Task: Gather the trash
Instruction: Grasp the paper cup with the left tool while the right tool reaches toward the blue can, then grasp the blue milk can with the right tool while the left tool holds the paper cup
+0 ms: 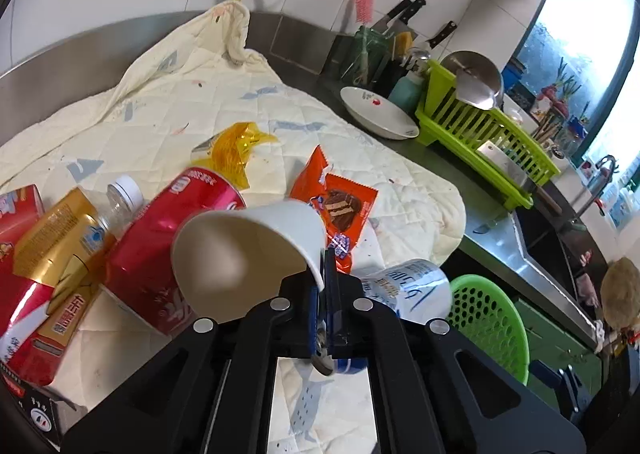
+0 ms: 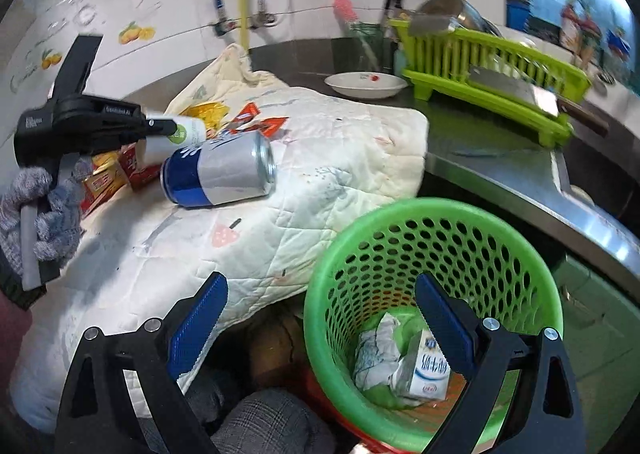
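- The left gripper (image 1: 323,270) has its blue pads pressed together on the rim of a white paper cup (image 1: 248,254); the cup lies on its side just ahead of the jaws, its open mouth turned back toward the camera.
- To the left of that gripper sits a heap of trash on the quilted cloth (image 1: 168,102) — a red cup-shaped container (image 1: 176,246), a gold carton (image 1: 60,246) and a clear plastic bottle (image 1: 120,198).
- Just beyond the cup lies an orange snack wrapper (image 1: 340,210), with a crumpled yellow wrapper (image 1: 236,150) farther ahead.
- Right of the closed jaws rests a blue-and-silver can (image 1: 408,286) on its side, and beyond it the green basket (image 1: 492,322).
- The right gripper (image 2: 320,330) stands with jaws wide apart, holding nothing — the basket's rim lies between and below its fingers.
- Inside the basket lie a small milk carton (image 2: 424,370) and crumpled paper (image 2: 376,350).
- A gloved hand (image 2: 40,214) holds the left gripper at the far left of the right wrist view.
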`<state>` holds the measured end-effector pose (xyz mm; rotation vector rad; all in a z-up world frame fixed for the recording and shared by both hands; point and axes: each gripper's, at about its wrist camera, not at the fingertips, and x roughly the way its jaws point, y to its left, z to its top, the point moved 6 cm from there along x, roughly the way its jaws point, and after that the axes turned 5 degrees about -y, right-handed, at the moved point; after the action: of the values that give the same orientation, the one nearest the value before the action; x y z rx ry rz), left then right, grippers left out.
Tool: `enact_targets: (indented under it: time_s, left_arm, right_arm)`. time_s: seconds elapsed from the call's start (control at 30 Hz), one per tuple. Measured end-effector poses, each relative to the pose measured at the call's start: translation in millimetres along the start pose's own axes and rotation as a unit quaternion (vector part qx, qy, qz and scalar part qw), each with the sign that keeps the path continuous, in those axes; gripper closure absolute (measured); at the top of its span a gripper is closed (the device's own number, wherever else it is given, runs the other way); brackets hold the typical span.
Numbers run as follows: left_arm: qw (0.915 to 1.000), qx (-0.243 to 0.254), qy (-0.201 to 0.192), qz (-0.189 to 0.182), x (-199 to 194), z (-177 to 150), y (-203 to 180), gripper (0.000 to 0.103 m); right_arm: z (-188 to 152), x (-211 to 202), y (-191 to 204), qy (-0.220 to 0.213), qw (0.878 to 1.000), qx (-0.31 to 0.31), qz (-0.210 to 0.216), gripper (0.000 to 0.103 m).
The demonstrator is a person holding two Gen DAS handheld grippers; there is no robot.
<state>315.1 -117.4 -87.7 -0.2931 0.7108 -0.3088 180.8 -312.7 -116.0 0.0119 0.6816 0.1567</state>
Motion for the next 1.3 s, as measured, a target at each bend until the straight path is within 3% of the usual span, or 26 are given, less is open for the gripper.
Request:
enact_targets:
  time_s: [0.23,0.3,0.57,0.83,0.9,1.07,1.1,1.13,1.3]
  left_arm:
    - [0.9999,0.001,-0.009,-0.01,-15.2,2.9,0.0,0.102]
    - [0.9998,-0.001,-0.013,-0.013,-22.8,4.4,1.4,0.102]
    - [0.999,-0.011,-0.041,-0.013,-61.2,8.6,17.1,0.102]
    - [0.9978,-0.029,-0.06,0.003,-93.2,5.2,40.8,0.102]
    - [0.9977,-0.029,-0.061,0.007,-96.6,3.3,45.3,0.102]
    - [0.9973,-0.041,-0.06,0.011,-101.3,-0.3,57.4,0.102]
    - [0.9972,-0.041,-0.061,0.011,-102.3,-0.5,58.5,0.102]
    - [0.9971,-0.041,-0.062,0.013,-103.6,-0.2,59.6,0.102]
    - [0.997,-0.04,-0.064,0.014,-108.7,-1.1,63.8,0.102]
  right_arm:
    - [23.3,21.8,18.5,0.032,0.994,-0.086,0.062,0.012]
    - [30.4,27.2,24.2,0.032,0.99,-0.123,0.063,0.012]
    - [59.1,56.5,60.4,0.057,0.953,-0.275,0.113,0.011]
    - [77.2,97.7,99.1,0.09,0.883,-0.435,0.152,0.01]
    - [80.6,111.0,109.0,0.107,0.858,-0.476,0.162,0.01]
    - [79.5,130.4,129.1,0.135,0.811,-0.54,0.182,0.01]
    - [79.5,130.4,129.1,0.135,0.811,-0.54,0.182,0.01]
    - [77.2,133.5,132.2,0.142,0.802,-0.55,0.187,0.01]
    - [72.3,151.1,142.4,0.164,0.782,-0.571,0.187,0.01]
